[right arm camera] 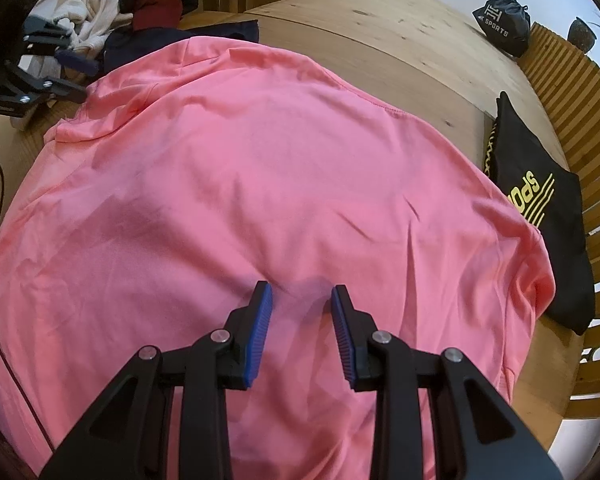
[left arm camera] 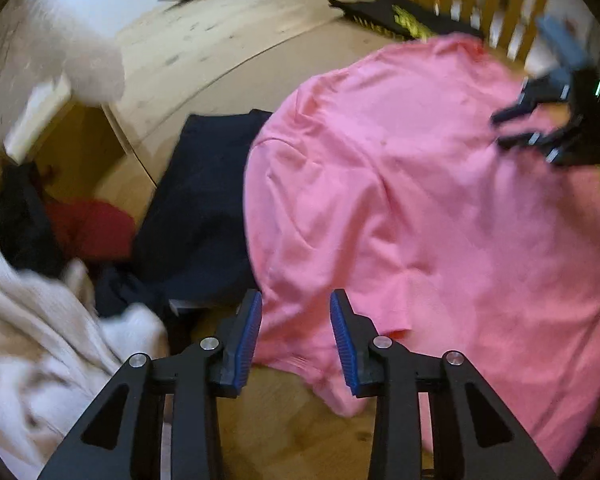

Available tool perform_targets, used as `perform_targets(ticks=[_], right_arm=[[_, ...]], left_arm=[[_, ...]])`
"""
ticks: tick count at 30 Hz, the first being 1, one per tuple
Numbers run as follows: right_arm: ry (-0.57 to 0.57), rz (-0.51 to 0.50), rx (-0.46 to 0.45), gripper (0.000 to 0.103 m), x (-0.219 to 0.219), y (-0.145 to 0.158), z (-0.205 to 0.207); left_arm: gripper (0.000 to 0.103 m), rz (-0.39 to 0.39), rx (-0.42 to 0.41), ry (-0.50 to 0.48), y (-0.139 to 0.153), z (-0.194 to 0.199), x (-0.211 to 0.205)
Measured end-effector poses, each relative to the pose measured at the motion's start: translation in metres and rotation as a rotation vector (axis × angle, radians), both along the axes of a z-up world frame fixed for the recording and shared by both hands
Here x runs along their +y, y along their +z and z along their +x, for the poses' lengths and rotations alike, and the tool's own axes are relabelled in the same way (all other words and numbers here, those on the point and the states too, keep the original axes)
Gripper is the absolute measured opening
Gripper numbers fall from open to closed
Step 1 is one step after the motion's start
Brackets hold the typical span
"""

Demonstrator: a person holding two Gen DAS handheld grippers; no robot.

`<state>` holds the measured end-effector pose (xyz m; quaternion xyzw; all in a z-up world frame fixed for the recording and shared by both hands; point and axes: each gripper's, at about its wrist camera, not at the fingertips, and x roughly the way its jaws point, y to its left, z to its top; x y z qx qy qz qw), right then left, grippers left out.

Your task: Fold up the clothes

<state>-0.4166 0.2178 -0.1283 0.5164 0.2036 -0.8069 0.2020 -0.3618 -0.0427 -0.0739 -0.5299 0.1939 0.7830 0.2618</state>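
A pink T-shirt (right arm camera: pixel 260 184) lies spread across most of a round wooden table (right arm camera: pixel 380 28), with soft creases and one edge bunched at 3 o'clock in the right wrist view. The right gripper (right arm camera: pixel 301 300) hangs just above the shirt's middle, its blue-padded fingers parted and holding nothing. The left gripper (left arm camera: pixel 296 308) sits over the shirt's edge at 6 o'clock in its own view, likewise released and empty. A folded black shirt with yellow lettering (right arm camera: pixel 540 208) rests beside the pink one at 3 o'clock; a navy garment (left arm camera: pixel 204 200) and a heap of white and red clothes (left arm camera: pixel 40 300) lie at 9 o'clock in the left view. The spread would fit a shirt laid out for folding or one between folds. Either way, each pinch should take the fabric at a seam or hem, keeping it taut so creases do not get folded in.
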Motion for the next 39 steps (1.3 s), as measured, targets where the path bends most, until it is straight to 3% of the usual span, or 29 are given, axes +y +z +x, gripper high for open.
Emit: perform_targets(ticks=[2, 5, 7, 17, 29, 32, 33, 34, 39], right_arm=[[0.000, 0.000, 0.005, 0.030, 0.000, 0.000, 0.001], [-0.003, 0.000, 0.007, 0.030, -0.001, 0.000, 0.001], [-0.007, 0.002, 0.006, 0.030, -0.001, 0.000, 0.002], [-0.010, 0.002, 0.006, 0.030, 0.000, 0.000, 0.002], [-0.012, -0.009, 0.006, 0.030, 0.002, -0.001, 0.000], [-0.014, -0.016, 0.005, 0.031, 0.003, -0.001, 0.000], [-0.015, -0.018, 0.003, 0.031, 0.004, -0.001, 0.000], [-0.016, -0.019, 0.004, 0.031, 0.004, -0.001, 0.000], [-0.015, -0.016, 0.011, 0.031, 0.002, -0.001, 0.003]], left_arm=[[0.034, 0.018, -0.017, 0.009, -0.001, 0.010, -0.008], [0.034, -0.080, 0.054, -0.056, -0.007, 0.030, -0.007], [0.034, -0.106, 0.068, -0.080, -0.010, 0.034, -0.007], [0.034, -0.084, 0.108, -0.051, -0.007, 0.017, 0.001], [0.035, -0.154, 0.163, -0.097, -0.018, 0.007, 0.026], [0.027, -0.173, 0.177, -0.109, -0.021, 0.005, 0.032], [0.016, -0.170, 0.169, -0.103, -0.022, 0.002, 0.031], [0.013, -0.167, 0.160, -0.095, -0.023, 0.001, 0.030], [0.008, -0.140, 0.146, -0.070, -0.024, -0.005, 0.022]])
